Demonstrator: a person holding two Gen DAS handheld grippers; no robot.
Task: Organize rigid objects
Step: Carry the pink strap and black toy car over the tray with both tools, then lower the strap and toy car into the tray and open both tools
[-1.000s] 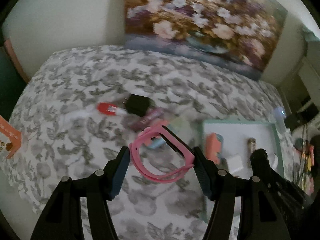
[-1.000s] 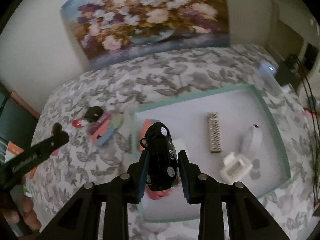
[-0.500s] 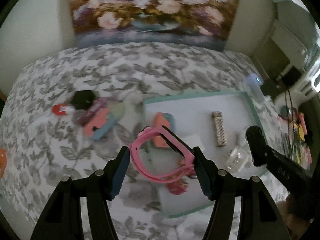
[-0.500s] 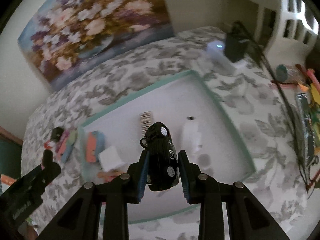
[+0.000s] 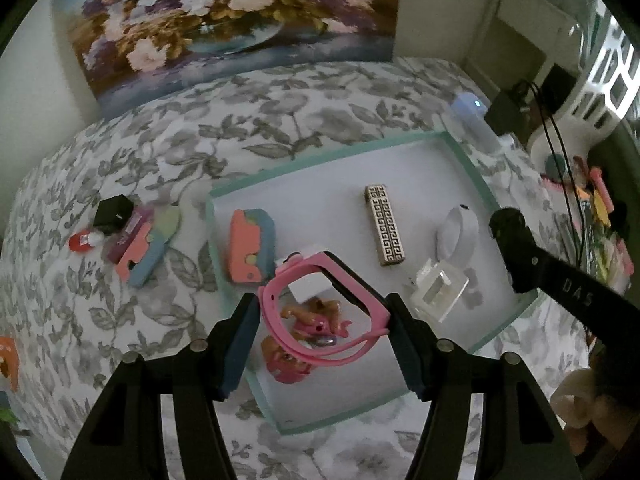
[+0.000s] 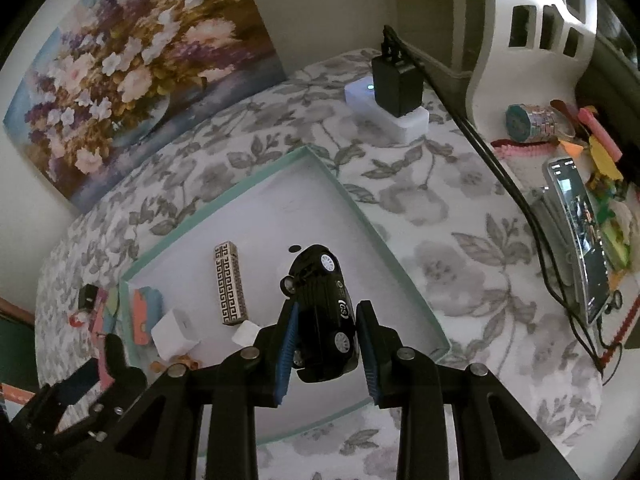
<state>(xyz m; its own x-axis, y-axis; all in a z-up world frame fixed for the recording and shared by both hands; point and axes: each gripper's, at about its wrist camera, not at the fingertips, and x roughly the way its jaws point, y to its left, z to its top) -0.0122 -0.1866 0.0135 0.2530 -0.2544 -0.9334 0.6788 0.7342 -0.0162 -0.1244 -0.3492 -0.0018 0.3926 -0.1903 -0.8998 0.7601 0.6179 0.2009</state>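
On the floral grey-and-white bedspread [image 5: 132,152] at far left sits a loose cluster not yet sorted: small black cube [image 5: 113,211], red-and-white small piece [image 5: 82,241], and coral, blue and pale-green flat foam shapes [image 5: 146,246], all outside the tray. Next right, the shallow white tray with mint-green rim [image 5: 320,152] is the collecting spot; already in it are a coral-and-blue foam block [image 5: 251,245] by the left wall, a white cube [image 5: 310,286], pink and tan toy figures [image 5: 316,318], a cream bar with Greek-key pattern [image 5: 385,225], a clear plastic box [image 5: 438,290] and a white oval device [image 5: 458,233]. The left tool [image 5: 318,334] is part open with the pink rubber watch band loop [image 5: 320,312] spanning its pads, gripped across its width, hanging over the tray's near-left part, likely for a drop there. The right tool [image 6: 326,350] is nearly closed, pinching a black toy car with white wheels [image 6: 324,312] by its sides, nose pointing away, above the tray's bare right half — probably picked as free space. Both items are airborne, not yet placed.
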